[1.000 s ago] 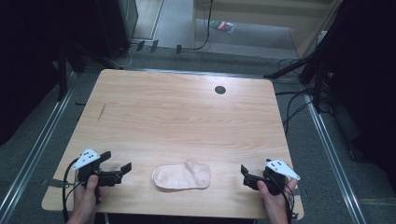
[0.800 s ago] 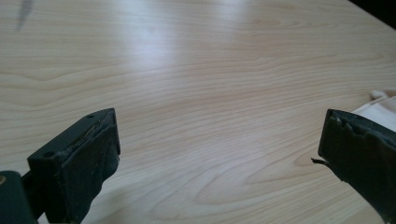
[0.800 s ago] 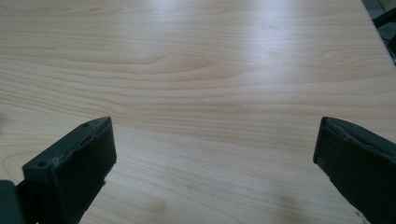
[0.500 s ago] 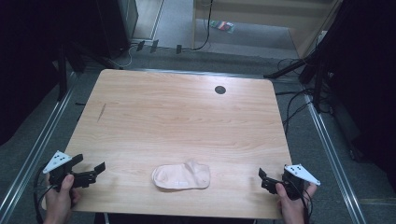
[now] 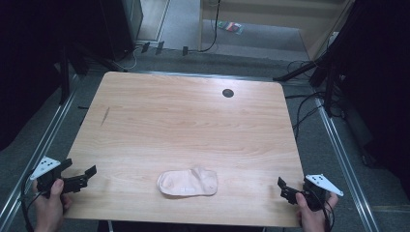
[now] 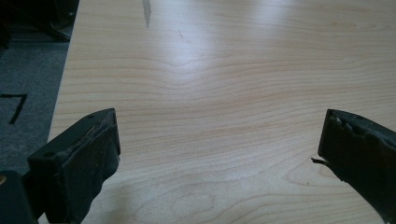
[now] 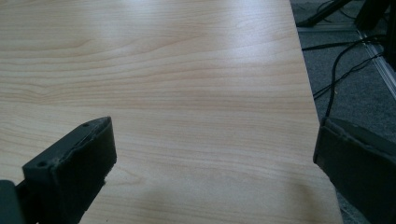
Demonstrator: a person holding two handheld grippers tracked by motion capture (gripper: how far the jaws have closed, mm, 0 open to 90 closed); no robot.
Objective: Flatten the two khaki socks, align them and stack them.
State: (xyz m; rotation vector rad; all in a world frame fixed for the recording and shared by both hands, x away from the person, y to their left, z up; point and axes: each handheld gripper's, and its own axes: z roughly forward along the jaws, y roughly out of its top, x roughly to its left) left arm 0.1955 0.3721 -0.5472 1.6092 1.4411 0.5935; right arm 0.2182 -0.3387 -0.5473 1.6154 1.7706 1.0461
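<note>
A pale pink sock [image 5: 187,182] lies flat near the front edge of the wooden table [image 5: 193,125], about mid-width. My left gripper [image 5: 80,168] is held at the table's front left corner, well to the left of the sock. Its jaws are open with nothing between them, and the left gripper view [image 6: 219,135] has bare wood in the gap. At the front right corner my right gripper [image 5: 286,189] is also open and empty, far to the right of the sock. The right gripper view [image 7: 215,140] looks along the table's right edge.
A round black hole [image 5: 227,93] sits in the tabletop at the back right. A short dark mark [image 5: 105,116] lies on the left side of the table. Cables [image 5: 304,111] run over the grey floor on the right. Metal rails [image 5: 338,145] flank the table.
Both grippers have moved outward, away from the sock, from beside it to the table's front corners. The sock has not moved.
</note>
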